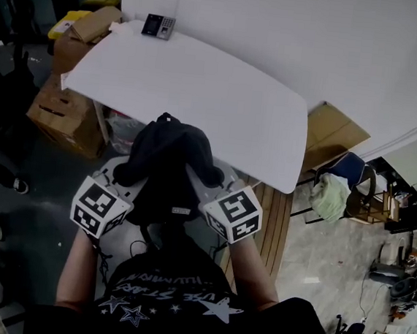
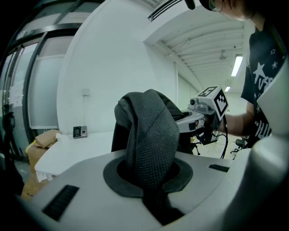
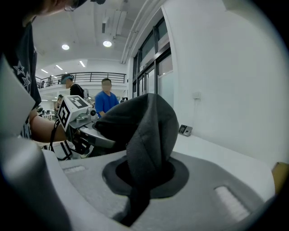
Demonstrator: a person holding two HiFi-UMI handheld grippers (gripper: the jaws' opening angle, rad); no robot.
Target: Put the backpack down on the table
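Table ahead; left tongs, right tongs side by side gripping backpack.

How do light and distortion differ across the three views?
Head view: dim, the black backpack nearly merges with the dark shirt. Left gripper view: fisheye bends the window frames, corners black. Right gripper view: ceiling lamps glare brightly.
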